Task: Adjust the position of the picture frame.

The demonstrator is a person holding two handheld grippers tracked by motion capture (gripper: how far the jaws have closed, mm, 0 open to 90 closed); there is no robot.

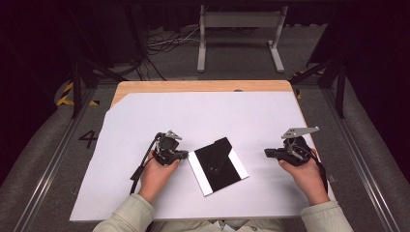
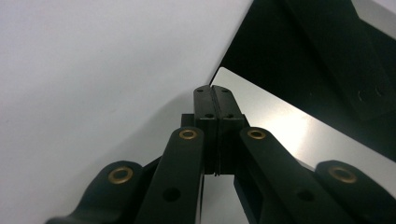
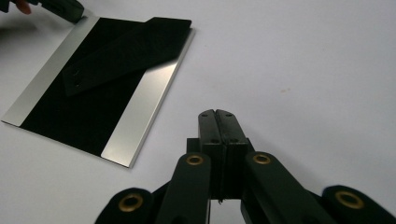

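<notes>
The person wears pale beige long sleeves that end at the wrists, at about seven and five o'clock in the high view. The left tool is black and compact, topped by a small grey three-cornered plate, with a black cable trailing from it. The right tool is likewise black, its larger grey plate pierced with small holes. In the gripper views each tool has two matte black jaws with small screw holes, carried on black link arms with brass-coloured bushings at the pivots.
</notes>
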